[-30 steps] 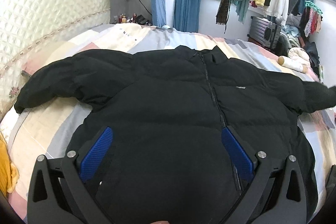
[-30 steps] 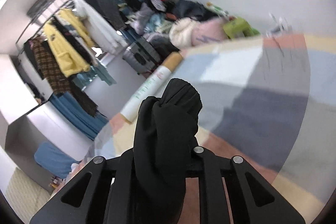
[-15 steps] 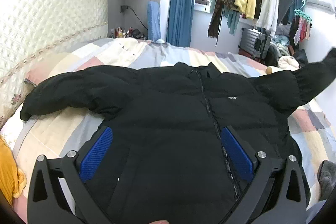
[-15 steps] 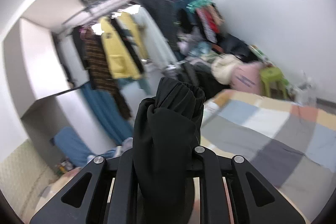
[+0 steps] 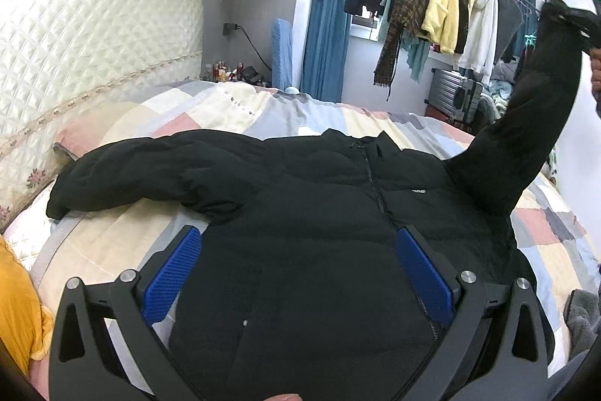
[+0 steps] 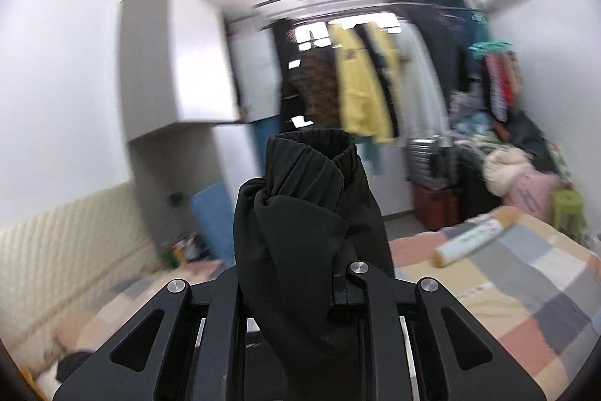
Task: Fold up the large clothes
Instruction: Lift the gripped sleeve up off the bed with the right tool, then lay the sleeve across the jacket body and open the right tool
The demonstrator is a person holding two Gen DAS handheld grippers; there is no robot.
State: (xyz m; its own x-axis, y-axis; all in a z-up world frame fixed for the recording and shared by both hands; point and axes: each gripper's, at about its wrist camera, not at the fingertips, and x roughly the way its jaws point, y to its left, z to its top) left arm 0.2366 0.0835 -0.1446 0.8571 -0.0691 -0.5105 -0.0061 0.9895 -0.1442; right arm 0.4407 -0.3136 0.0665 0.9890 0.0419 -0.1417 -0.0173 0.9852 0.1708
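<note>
Now our right gripper (image 6: 300,295) clamps the jacket (image 5: 319,250) cuff (image 6: 311,145), raised; left gripper (image 5: 296,273) gapes wide; next we lay it across the chest

Jacket (image 5: 319,213) spread on the bed (image 5: 233,108), between and ahead of the left gripper's fingers (image 5: 171,279). Its far sleeve (image 5: 526,123) raised to their right; headboard (image 5: 75,55) to their left; hanging clothes (image 5: 432,6) beyond. Sleeve cuff (image 6: 311,153) ahead of the right gripper (image 6: 300,288).
</note>
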